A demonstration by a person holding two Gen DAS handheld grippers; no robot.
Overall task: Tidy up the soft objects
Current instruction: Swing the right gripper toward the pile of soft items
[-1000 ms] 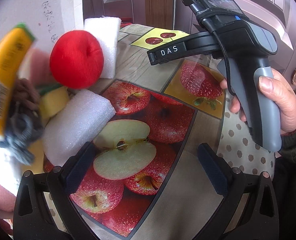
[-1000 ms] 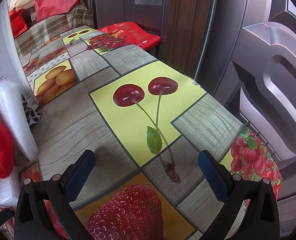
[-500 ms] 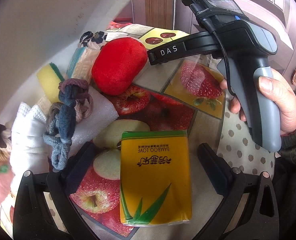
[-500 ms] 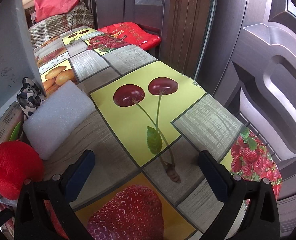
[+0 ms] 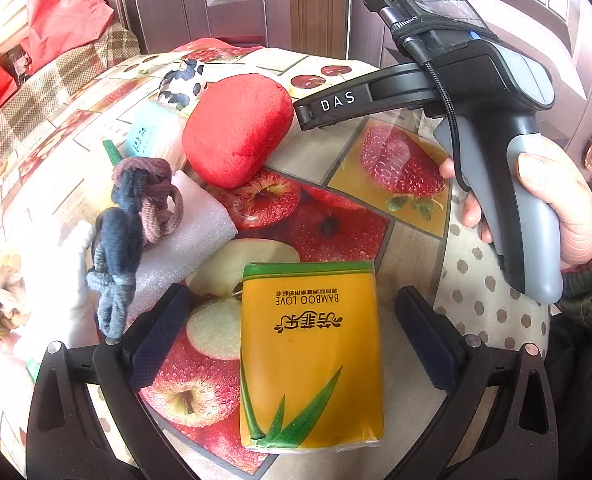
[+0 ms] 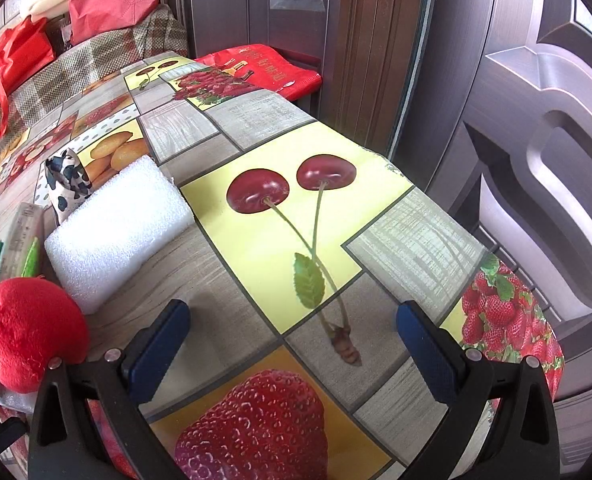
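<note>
While my left gripper hangs wide open w/ nothing held, the yellow tissue pack lies flat between its pads at the near edge of the table. Judged light, squashy, film wrap slick: I'd pinch across the short sides, mid-length. Right gripper also fully open, empty, over bare cloth. Farther left: foam block, hair ties, red plush, all soft.

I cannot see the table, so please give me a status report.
Left hand-held gripper open, straddling yellow tissue pack. Right hand-held gripper open, empty, over bare tablecloth. Nothing in the way.
</note>
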